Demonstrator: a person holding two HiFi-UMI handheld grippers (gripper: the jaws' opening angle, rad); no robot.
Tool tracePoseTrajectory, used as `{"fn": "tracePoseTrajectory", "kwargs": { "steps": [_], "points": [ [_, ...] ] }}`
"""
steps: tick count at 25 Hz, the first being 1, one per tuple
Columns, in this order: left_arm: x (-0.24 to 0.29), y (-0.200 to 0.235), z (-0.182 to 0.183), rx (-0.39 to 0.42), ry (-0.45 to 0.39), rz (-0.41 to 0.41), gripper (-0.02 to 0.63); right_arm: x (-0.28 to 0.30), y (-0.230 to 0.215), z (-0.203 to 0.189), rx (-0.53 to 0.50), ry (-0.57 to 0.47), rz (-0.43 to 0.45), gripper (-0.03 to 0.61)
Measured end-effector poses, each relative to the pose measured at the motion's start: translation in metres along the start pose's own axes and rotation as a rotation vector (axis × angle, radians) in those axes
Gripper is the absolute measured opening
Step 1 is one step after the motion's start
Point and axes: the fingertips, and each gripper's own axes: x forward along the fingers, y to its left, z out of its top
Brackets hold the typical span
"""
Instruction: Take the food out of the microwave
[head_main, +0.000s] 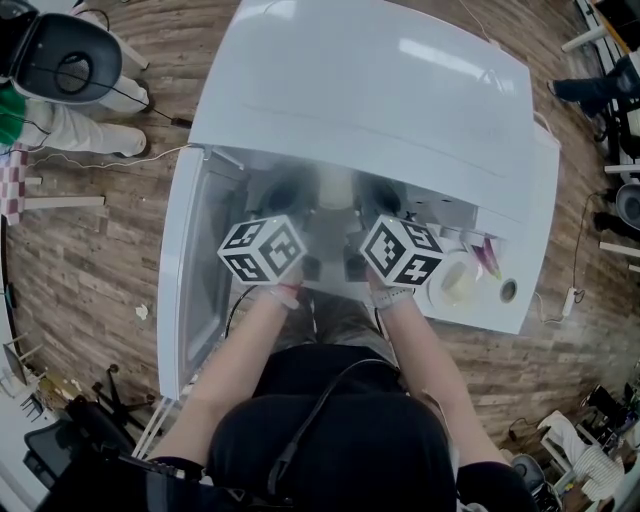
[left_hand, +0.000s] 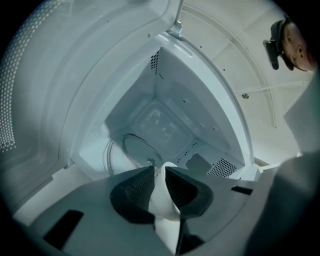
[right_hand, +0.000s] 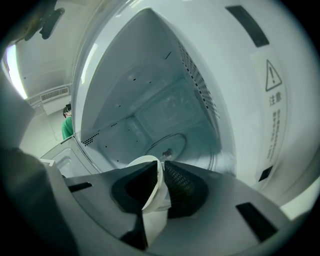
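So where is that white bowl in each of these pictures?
Head view: centre, the white bowl shows pale at the mouth of the microwave.
Left gripper view: bottom centre, its rim pinched in the left claw.
Right gripper view: bottom centre, its rim pinched in the right claw.
Shared landmark: the white microwave, open in all three.

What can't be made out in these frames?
Food: none seen; in the head view the marker cubes and microwave top hide the cavity mouth.
White dish: both gripper views show only a rim strip clamped in the left gripper and right gripper; gripper bodies hide the rest.
Warning label: right gripper view, print too small.
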Motion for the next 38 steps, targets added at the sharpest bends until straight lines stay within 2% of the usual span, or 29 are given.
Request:
{"fn": "tracePoseTrajectory", "kwargs": {
  "steps": [16,31,38],
  "points": [
    [-0.013,-0.003,0.003,-0.027,-0.029,0.013,0.074,-0.011,0.012,0.003,0.020,-0.030,0.026,0.060],
    [-0.027,-0.010,-0.004,-0.019,-0.021,-0.007,0.074,-0.032,0.016,-0.004,0.031,-0.058,0.006,0.060],
    [-0.037,-0.014,-0.018,-0.029,0.001,-0.013,0.074,-0.049,0.015,-0.013,0.050,-0.069,-0.019,0.060]
  ]
}}
